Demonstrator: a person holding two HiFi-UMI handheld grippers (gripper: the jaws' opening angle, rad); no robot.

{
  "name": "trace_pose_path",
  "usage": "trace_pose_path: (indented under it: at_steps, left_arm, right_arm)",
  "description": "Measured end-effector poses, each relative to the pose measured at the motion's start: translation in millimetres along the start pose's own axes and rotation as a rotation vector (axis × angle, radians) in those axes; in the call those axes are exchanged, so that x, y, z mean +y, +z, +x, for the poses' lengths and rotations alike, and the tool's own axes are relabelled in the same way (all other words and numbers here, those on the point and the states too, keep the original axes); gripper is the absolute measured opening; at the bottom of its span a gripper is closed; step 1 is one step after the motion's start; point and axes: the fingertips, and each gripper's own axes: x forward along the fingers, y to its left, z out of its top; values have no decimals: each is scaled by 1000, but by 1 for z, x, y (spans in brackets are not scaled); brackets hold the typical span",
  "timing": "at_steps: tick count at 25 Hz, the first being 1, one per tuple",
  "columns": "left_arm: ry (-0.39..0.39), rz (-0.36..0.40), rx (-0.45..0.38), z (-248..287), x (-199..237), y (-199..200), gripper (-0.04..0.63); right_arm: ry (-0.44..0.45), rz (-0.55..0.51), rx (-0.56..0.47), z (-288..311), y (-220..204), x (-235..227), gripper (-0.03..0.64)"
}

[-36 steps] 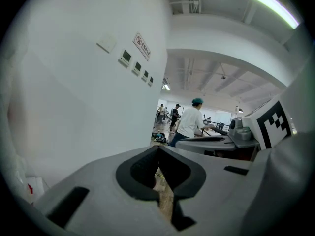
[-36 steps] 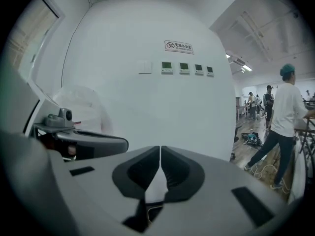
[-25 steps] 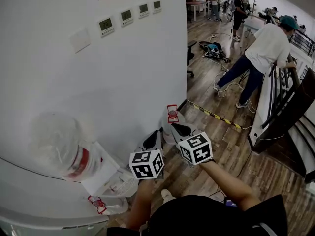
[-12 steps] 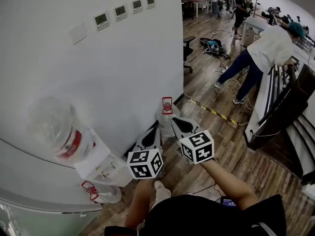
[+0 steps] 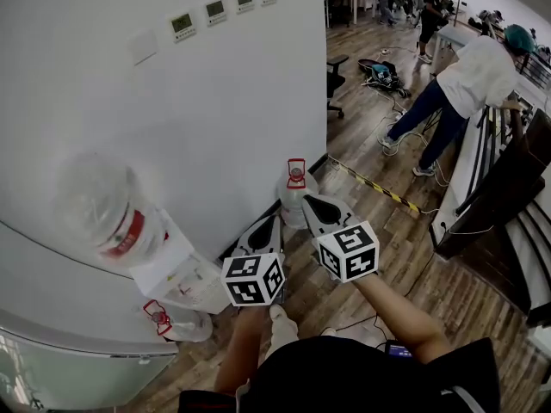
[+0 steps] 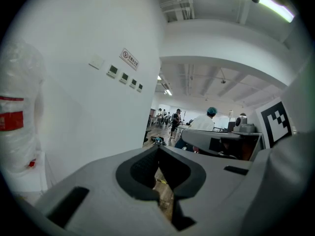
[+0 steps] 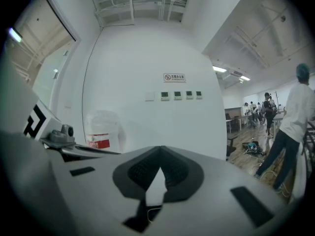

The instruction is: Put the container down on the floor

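Wooden floor (image 5: 370,256) meets a curved white wall (image 5: 215,101). Only the head view shows the container (image 5: 294,193), upright on the floor at the wall's foot, just ahead of the right tool (image 5: 313,202). Both gripper views show the wall and a wrapped dispenser bottle (image 6: 17,127) instead. The left tool (image 5: 270,224) and the right tool are held side by side, almost level, forearms stretched forward, with jaws closed on nothing.

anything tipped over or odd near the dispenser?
Yes: a clear jug with a red handle seems to lie on its side on the floor by the base of the water dispenser. A second jug stands upright at the wall corner.
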Motion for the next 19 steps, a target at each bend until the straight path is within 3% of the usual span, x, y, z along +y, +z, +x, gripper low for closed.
trace_pose_path:
  at_steps: [19]
  left_arm:
    - [2, -8, -21, -4, -12, 4, 14]
  right_arm:
    - [10, 19, -18, -13, -1, -2, 29]
